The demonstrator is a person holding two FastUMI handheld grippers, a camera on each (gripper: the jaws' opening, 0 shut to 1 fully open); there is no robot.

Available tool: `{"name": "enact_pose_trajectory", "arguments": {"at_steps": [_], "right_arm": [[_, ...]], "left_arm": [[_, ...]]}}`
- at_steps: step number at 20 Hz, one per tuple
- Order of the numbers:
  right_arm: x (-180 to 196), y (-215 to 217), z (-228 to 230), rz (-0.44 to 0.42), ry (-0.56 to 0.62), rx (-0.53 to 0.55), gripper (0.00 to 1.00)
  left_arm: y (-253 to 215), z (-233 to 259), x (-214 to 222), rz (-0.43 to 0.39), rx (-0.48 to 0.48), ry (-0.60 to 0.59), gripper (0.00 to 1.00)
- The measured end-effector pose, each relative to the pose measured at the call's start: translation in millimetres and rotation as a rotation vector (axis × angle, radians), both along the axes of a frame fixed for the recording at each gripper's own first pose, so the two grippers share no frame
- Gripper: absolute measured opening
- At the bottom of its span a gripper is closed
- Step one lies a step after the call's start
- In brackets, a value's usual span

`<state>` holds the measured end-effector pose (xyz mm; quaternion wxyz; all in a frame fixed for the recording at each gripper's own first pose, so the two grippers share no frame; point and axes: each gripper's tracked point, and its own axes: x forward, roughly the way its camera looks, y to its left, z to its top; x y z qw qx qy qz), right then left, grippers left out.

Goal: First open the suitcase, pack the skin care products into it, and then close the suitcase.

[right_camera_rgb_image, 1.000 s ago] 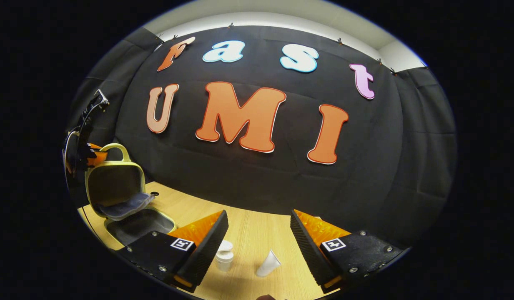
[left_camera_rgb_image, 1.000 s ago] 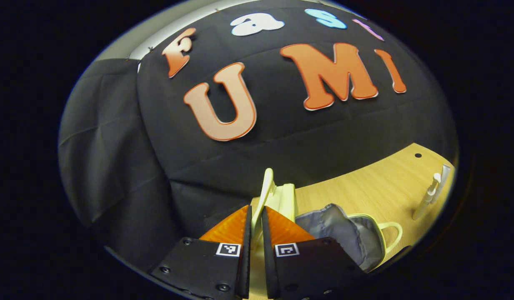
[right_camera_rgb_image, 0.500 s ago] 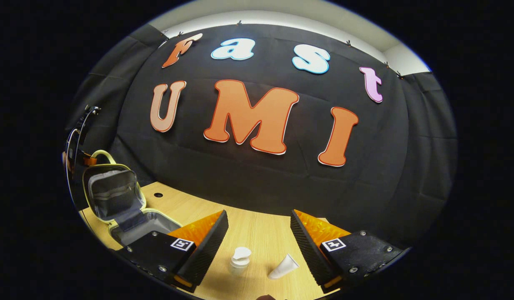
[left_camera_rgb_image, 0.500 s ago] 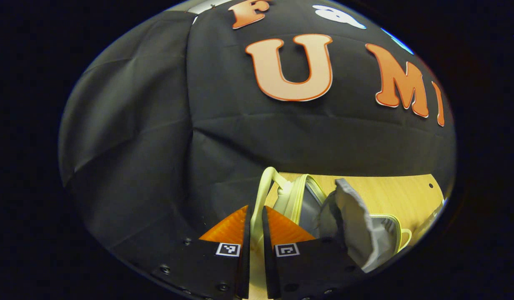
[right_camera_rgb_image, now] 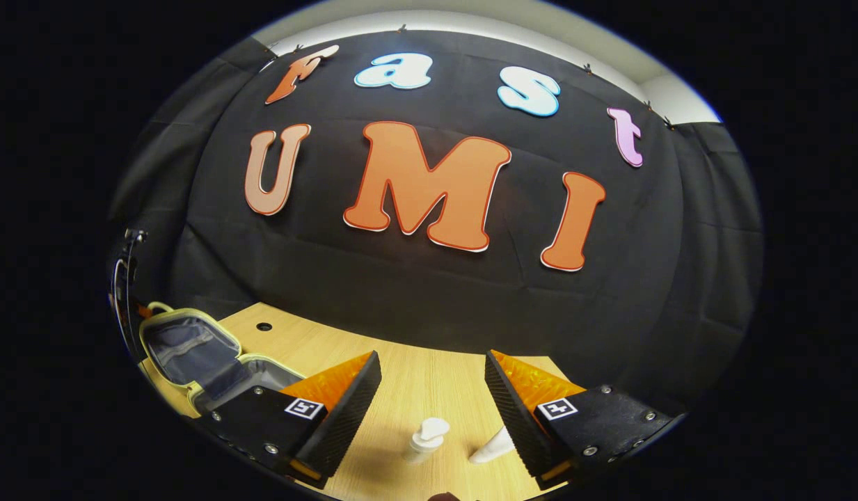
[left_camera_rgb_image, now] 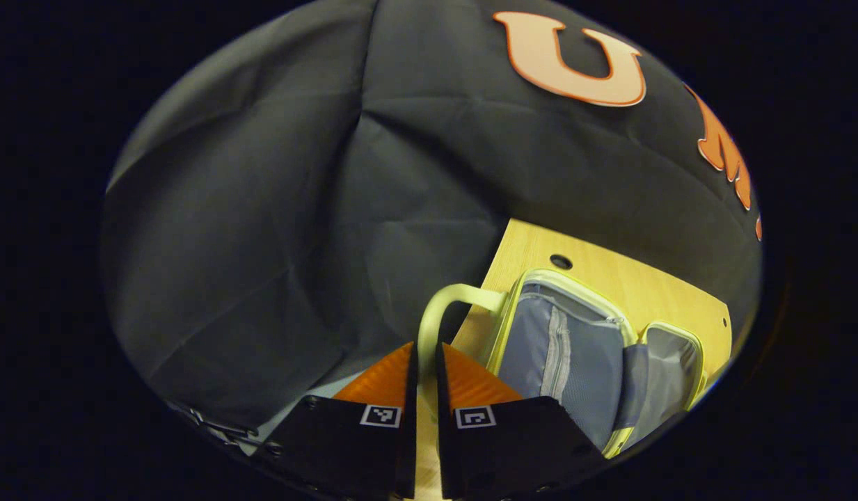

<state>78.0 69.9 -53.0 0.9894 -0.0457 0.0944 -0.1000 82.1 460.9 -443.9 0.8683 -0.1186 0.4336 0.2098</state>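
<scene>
My left gripper [left_camera_rgb_image: 425,369] is clamped on the suitcase handle [left_camera_rgb_image: 435,313], holding the lid folded back. The suitcase [left_camera_rgb_image: 582,348] lies open on the wooden table [left_camera_rgb_image: 609,271], grey lining showing. My right gripper [right_camera_rgb_image: 432,390] hangs spread wide, gripping nothing, above a white pump bottle [right_camera_rgb_image: 425,440] and a white tube [right_camera_rgb_image: 491,449] on the table, suitcase off to its left.

Black screwed gripper [right_camera_rgb_image: 432,400] bodies, square markers
</scene>
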Motion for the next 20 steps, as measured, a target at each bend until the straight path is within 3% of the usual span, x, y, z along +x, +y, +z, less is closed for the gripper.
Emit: {"name": "enact_pose_trajectory", "arguments": {"at_steps": [3, 6, 7, 8, 9, 10, 11, 13, 18, 20], "right_arm": [[-4.2, -3.6, -7.0, -0.041, 0.035, 0.033, 0.96], [-9.9, -15.1, -14.4, -0.053, 0.054, 0.026, 0.96], [-9.6, -17.8, -16.3, -0.048, 0.056, 0.024, 0.96], [-9.9, -19.9, -18.2, -0.039, 0.055, 0.025, 0.96], [-9.5, -24.9, -18.4, -0.025, 0.049, 0.033, 0.96], [-10.8, -31.2, -18.9, -0.013, 0.04, 0.043, 0.96], [-12.1, -41.1, -19.5, 0.001, 0.029, 0.053, 0.96], [-14.0, -56.9, -23.4, 0.02, 0.02, 0.053, 0.96], [-25.9, -92.0, -34.2, 0.063, -0.006, 0.086, 0.96], [-33.8, -105.7, -38.7, 0.082, -0.02, 0.059, 0.96]], "left_arm": [[4.4, -23.3, -8.4, 0.041, -0.046, 0.042, 0.14], [14.5, -28.3, -11.6, 0.073, 0.038, 0.064, 0.31], [8.3, -26.8, -12.5, 0.085, 0.053, 0.061, 0.31], [1.9, -23.6, -10.6, 0.094, 0.059, 0.045, 0.46], [-4.8, -12.6, -9.6, 0.107, 0.096, 0.017, 0.53], [-12.4, 5.1, -5.2, 0.106, 0.127, -0.02, 0.52], [-27.7, 37.3, -0.7, 0.078, 0.161, -0.075, 0.54], [-59.8, 75.6, 8.4, 0.029, 0.216, -0.133, 0.74], [-163.0, 167.9, 17.4, -0.086, 0.297, -0.306, 0.99], [-200.4, 190.0, 14.3, -0.12, 0.362, -0.353, 0.99]]}}
